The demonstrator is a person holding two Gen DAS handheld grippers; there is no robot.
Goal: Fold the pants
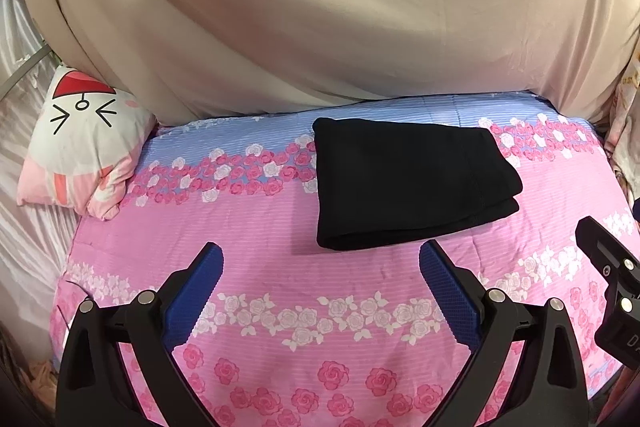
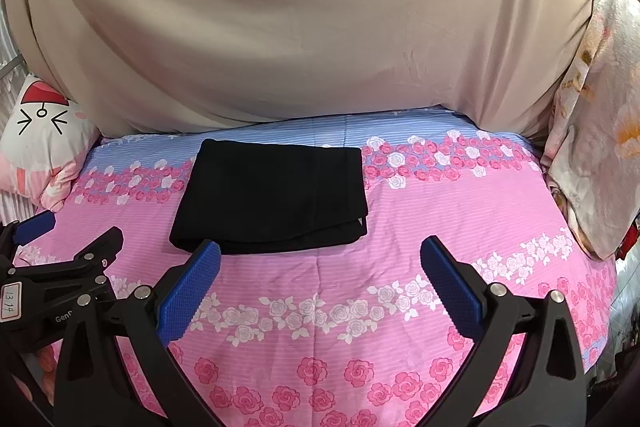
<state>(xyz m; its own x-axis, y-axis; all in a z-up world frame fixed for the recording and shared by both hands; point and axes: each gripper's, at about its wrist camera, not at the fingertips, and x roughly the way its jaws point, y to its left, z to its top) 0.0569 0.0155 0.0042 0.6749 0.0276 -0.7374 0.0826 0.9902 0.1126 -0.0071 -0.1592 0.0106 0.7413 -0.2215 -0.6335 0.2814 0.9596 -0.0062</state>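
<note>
Left wrist view: your left gripper point(image 1: 321, 259) is spread wide and holds nothing; your right gripper point(image 2: 320, 255) is likewise. Both hover over the bed point(image 1: 260, 227), short of the pants point(image 1: 404, 183), which lie as a compact folded stack. The folding looks finished.

We see a bed point(image 1: 280, 267) spread with a pink sheet point(image 2: 400, 259) printed with rows of roses, turning blue-striped at the far edge. Behind it hangs a beige cloth point(image 1: 320, 7) in soft folds. A cartoon-face pillow point(image 1: 84, 143) sits at the far left corner, and a pale floral blanket point(image 2: 592, 131) is heaped at the right. The light is even and soft.
</note>
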